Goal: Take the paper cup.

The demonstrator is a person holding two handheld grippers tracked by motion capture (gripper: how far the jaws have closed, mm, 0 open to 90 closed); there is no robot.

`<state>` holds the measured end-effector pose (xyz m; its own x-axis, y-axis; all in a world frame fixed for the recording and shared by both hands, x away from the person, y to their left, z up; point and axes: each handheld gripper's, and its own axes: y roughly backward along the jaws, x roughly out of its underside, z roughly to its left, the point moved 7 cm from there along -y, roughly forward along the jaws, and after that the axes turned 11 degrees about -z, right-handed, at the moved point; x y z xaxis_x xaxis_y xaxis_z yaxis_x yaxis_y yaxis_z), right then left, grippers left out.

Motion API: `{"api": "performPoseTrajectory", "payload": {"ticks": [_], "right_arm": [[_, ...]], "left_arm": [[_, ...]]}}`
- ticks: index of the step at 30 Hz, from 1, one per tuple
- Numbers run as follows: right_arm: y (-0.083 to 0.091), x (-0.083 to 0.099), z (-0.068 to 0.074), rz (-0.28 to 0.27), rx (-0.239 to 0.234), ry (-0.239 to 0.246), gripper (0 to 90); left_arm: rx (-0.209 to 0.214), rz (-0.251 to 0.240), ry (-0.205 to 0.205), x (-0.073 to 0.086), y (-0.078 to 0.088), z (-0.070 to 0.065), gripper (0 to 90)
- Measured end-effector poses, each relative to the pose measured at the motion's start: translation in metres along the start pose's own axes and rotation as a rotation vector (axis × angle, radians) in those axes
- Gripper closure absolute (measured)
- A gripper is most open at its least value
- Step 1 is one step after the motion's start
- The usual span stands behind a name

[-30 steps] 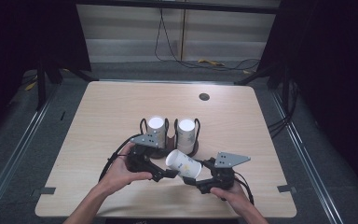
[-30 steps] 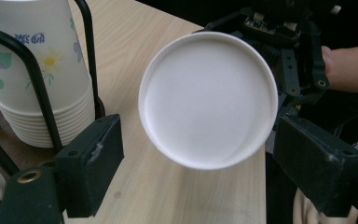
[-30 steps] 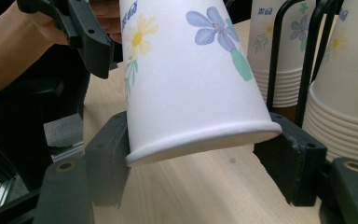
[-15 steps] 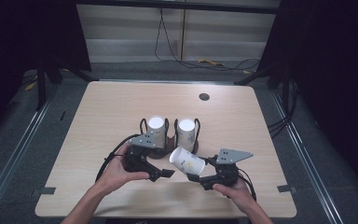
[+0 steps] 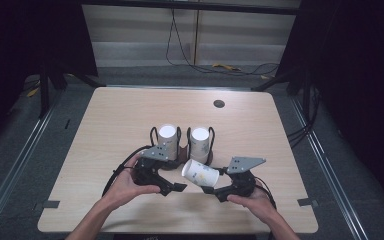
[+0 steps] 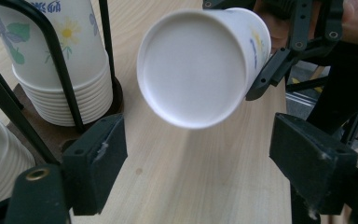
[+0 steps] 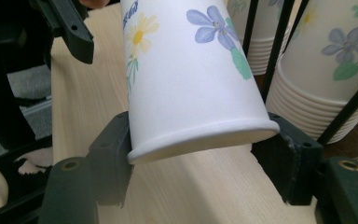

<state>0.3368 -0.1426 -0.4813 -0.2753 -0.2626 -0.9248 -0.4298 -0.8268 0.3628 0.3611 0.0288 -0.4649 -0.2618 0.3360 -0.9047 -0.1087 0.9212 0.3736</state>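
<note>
A white paper cup (image 5: 200,173) printed with flowers hangs tilted above the table. My right gripper (image 5: 214,186) is shut on its rim end (image 7: 200,140), one pad on each side, and its jaws have just been closing on it. The cup's round base (image 6: 191,70) points at my left gripper (image 5: 177,187). That gripper (image 6: 198,163) is open and its jaws have just been closing a little, with nothing between the pads. The base floats just beyond them.
Two stacks of the same cups (image 5: 167,135) (image 5: 200,141) stand upside down in a black wire holder (image 5: 182,150) just behind both grippers. A dark round hole (image 5: 219,103) lies near the table's (image 5: 115,120) far edge. Cables trail from both grippers.
The cup has shifted slightly to the right with my right gripper, so a small gap has opened between its base and my left gripper. The left hand has stayed put.
</note>
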Motion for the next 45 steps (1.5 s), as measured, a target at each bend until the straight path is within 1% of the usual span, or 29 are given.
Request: {"api": "performPoseTrajectory", "payload": {"ticks": [2, 4, 5, 6, 7, 8, 11, 14, 17, 22, 25, 26, 29, 30, 32, 33, 34, 36, 40, 42, 44, 45], "right_arm": [[-0.003, 0.001, 0.000, 0.023, -0.014, 0.005, 32.8], [-0.005, 0.002, 0.001, 0.043, -0.007, 0.014, 32.8], [-0.005, 0.002, 0.001, 0.049, -0.011, 0.018, 32.9], [-0.005, 0.003, 0.002, 0.054, -0.013, 0.018, 32.9], [-0.005, 0.003, 0.002, 0.065, -0.015, 0.020, 33.0], [-0.006, 0.004, 0.002, 0.079, -0.021, 0.020, 33.1], [-0.006, 0.008, 0.003, 0.114, -0.022, 0.027, 33.4], [-0.007, 0.009, 0.003, 0.137, -0.028, 0.033, 33.5], [-0.007, 0.011, 0.003, 0.153, -0.027, 0.033, 33.6], [-0.008, 0.013, 0.004, 0.180, -0.033, 0.046, 33.6], [-0.009, 0.012, 0.004, 0.197, -0.034, 0.059, 33.6], [-0.009, 0.011, 0.005, 0.201, -0.040, 0.065, 33.6], [-0.011, 0.009, 0.007, 0.220, -0.053, 0.077, 33.6], [-0.011, 0.009, 0.007, 0.228, -0.057, 0.087, 33.5], [-0.013, 0.011, 0.009, 0.251, -0.070, 0.085, 33.5], [-0.014, 0.012, 0.008, 0.255, -0.065, 0.092, 33.5], [-0.015, 0.013, 0.008, 0.260, -0.066, 0.087, 33.5], [-0.017, 0.014, 0.008, 0.274, -0.065, 0.091, 33.5], [-0.018, 0.014, 0.008, 0.274, -0.066, 0.088, 33.5], [-0.017, 0.014, 0.007, 0.284, -0.065, 0.087, 33.5], [-0.016, 0.012, 0.007, 0.292, -0.064, 0.102, 33.5], [-0.015, 0.011, 0.008, 0.288, -0.065, 0.093, 33.4]], "left_arm": [[-0.014, -0.003, -0.009, -0.002, 0.000, 0.001, 19.4], [-0.010, -0.009, -0.009, -0.003, 0.000, 0.001, 19.4], [-0.010, -0.005, -0.010, -0.003, 0.000, 0.002, 19.4], [-0.018, -0.002, -0.015, -0.001, -0.001, 0.003, 19.4], [-0.025, 0.004, -0.018, 0.000, -0.001, 0.004, 19.4], [-0.028, 0.009, -0.010, 0.001, -0.001, 0.005, 19.1], [-0.019, 0.027, 0.001, 0.004, -0.002, 0.004, 18.0], [-0.017, 0.049, -0.008, 0.006, -0.003, 0.003, 17.5], [-0.011, 0.058, -0.025, 0.007, -0.005, 0.002, 17.4], [-0.006, 0.073, -0.021, 0.008, -0.004, 0.003, 17.5], [0.010, 0.082, -0.025, 0.009, -0.004, 0.001, 16.9], [0.011, 0.089, -0.032, 0.009, -0.005, 0.001, 17.2], [0.011, 0.092, -0.033, 0.010, -0.006, 0.000, 17.3], [0.010, 0.098, -0.040, 0.010, -0.006, 0.001, 17.3], [0.008, 0.109, -0.051, 0.011, -0.006, 0.000, 17.3], [0.009, 0.109, -0.056, 0.011, -0.005, 0.000, 17.3], [0.013, 0.106, -0.053, 0.011, -0.005, -0.001, 17.4], [0.019, 0.110, -0.065, 0.011, -0.004, -0.001, 19.5], [0.031, 0.127, -0.073, 0.014, -0.007, -0.003, 20.1], [0.025, 0.138, -0.078, 0.015, -0.008, -0.003, 20.2], [0.030, 0.138, -0.081, 0.016, -0.009, -0.003, 20.2], [0.034, 0.134, -0.082, 0.016, -0.009, -0.003, 20.2]]}}
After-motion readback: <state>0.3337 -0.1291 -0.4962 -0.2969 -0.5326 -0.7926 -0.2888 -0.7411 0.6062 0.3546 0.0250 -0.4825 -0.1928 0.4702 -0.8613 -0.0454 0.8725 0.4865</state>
